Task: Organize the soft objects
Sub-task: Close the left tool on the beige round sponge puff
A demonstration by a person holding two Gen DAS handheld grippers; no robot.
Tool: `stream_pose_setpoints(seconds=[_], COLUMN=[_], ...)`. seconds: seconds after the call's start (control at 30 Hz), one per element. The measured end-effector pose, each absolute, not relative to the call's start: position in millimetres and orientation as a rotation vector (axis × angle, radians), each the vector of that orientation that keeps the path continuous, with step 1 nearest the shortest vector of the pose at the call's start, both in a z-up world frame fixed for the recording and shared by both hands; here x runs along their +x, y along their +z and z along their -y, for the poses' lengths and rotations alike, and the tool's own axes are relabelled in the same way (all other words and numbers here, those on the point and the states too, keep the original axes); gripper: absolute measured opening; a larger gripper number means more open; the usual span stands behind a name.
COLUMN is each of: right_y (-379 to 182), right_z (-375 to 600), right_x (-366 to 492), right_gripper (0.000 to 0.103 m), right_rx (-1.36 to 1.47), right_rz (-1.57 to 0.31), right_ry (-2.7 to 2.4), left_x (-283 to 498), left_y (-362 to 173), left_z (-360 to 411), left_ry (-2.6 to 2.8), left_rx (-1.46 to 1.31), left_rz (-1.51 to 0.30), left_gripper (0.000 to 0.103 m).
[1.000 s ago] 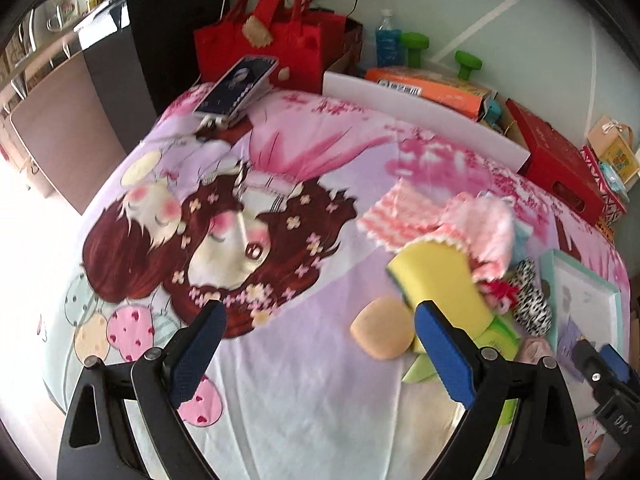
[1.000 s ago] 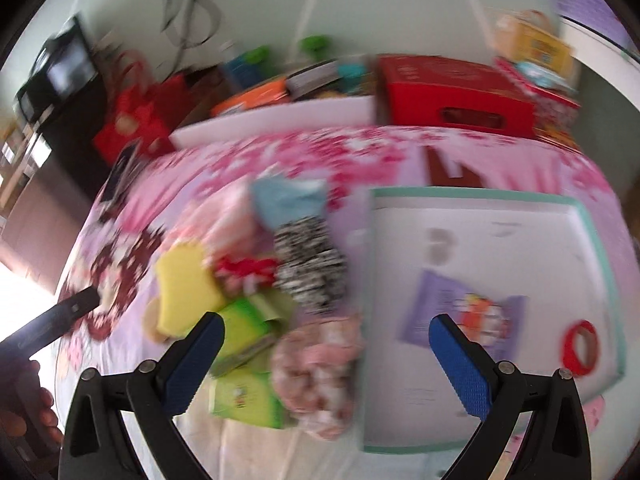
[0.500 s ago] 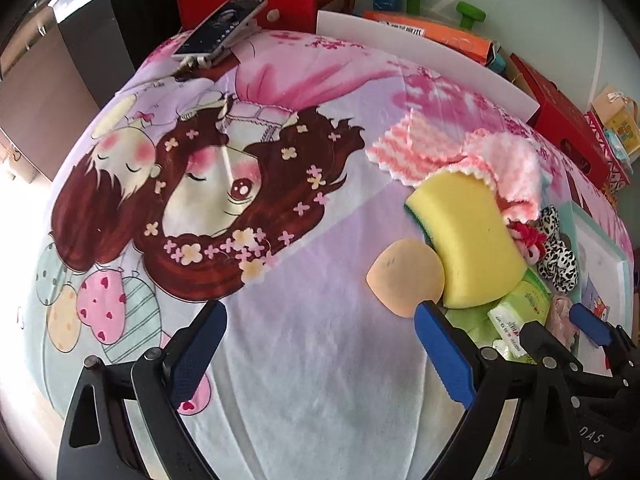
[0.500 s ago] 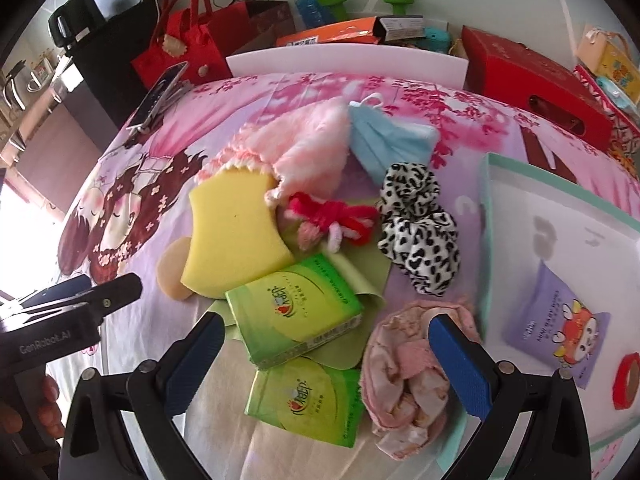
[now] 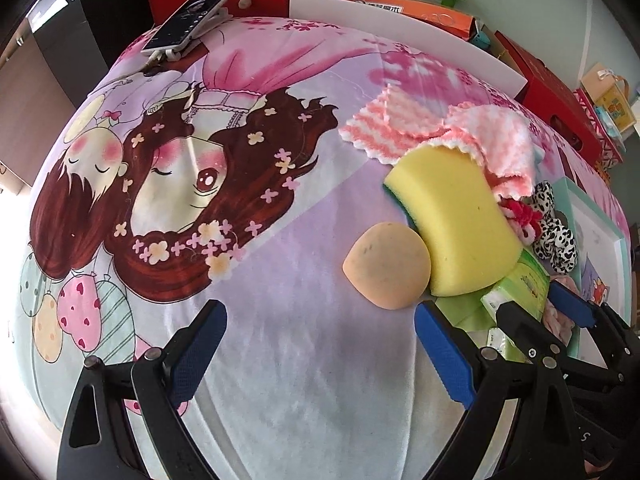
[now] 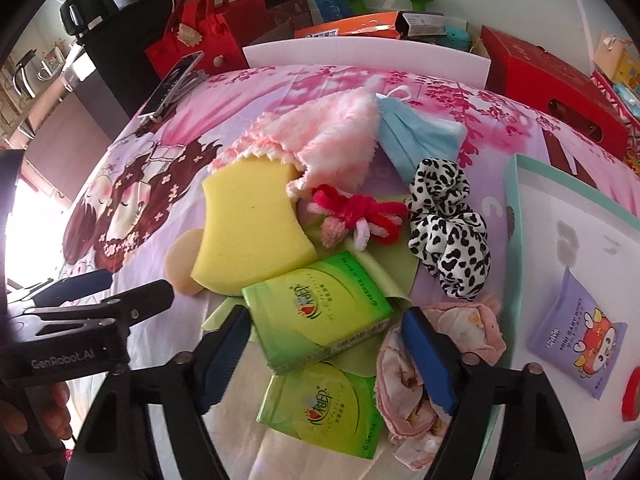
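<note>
My right gripper [image 6: 324, 340] points down over a green tissue pack [image 6: 316, 312]. Its jaws are closing with the pack between them, and the pads do not visibly press on it. A second green pack [image 6: 320, 412] lies nearer, beside a pink floral cloth [image 6: 404, 384]. Behind them lie a yellow sponge [image 6: 252, 224], a red yarn bow [image 6: 356, 212], a spotted scrunchie [image 6: 448, 232], a pink fluffy cloth [image 6: 332, 136] and a blue mask [image 6: 416, 136]. My left gripper [image 5: 320, 344] stands open over bare sheet, with a beige puff [image 5: 388, 266] just ahead of its right finger.
A teal-rimmed tray [image 6: 516, 208] on the right holds a purple wipes pack [image 6: 576, 340] and a red ring [image 6: 632, 396]. At the bed's far edge are a phone on a stand [image 5: 192, 16], a white board [image 6: 360, 52], a red bag [image 6: 200, 36] and a red box [image 6: 552, 80].
Both grippers sank toward the bed. The right one swung left from the tray to the tissue packs, and its jaws narrowed around the upper pack. The left jaws stayed wide.
</note>
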State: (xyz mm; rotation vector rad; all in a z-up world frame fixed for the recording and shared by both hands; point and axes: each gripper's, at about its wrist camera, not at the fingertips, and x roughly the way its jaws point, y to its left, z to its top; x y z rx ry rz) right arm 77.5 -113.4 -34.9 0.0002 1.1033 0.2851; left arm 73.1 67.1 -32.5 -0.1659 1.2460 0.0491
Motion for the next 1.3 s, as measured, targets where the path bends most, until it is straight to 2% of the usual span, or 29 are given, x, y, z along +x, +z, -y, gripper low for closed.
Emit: stream_pose_setpoints(seconds=[0.13, 0.7, 0.97, 1.03, 1.17, 1.23, 1.3], right_y=[-33.7, -32.3, -32.5, -32.5, -32.8, -32.8, -32.9], right_z=[111.8, 114.9, 114.9, 115.0, 114.5, 114.8, 114.7], right_x=[76.3, 75.5, 75.4, 75.6, 75.7, 75.8, 75.7], right_gripper=[0.073, 0.073, 0.073, 0.073, 0.073, 0.073, 0.073], right_rx=[-0.007, -0.001, -0.004, -0.002, -0.002, -0.003, -0.003], right_rz=[-1.099, -1.097, -1.1, -1.1, -1.101, -1.101, -1.101], right_ry=[0.295, 0.294, 0.297, 0.297, 0.297, 0.298, 0.298], left_x=[74.3, 87.7, 92.9, 93.2, 93.0, 93.0, 92.8], left_y=[-32.0, -44.3, -47.4, -46.0, -45.3, -44.4, -43.3], left_z=[-64.9, -54.1, -49.5, -49.0, -48.6, -48.3, -48.3], left_ry=[0.039, 0.0, -0.038, -0.047, -0.057, -0.061, -0.068], left_rx=[-0.161, -0.153, -0.143, -0.147, -0.147, -0.151, -0.161], left_rz=[-1.247, -1.258, -1.258, -1.253, -1.25, -1.245, -1.239], left_gripper=[0.095, 0.093, 0.07, 0.059, 0.048, 0.035, 0.033])
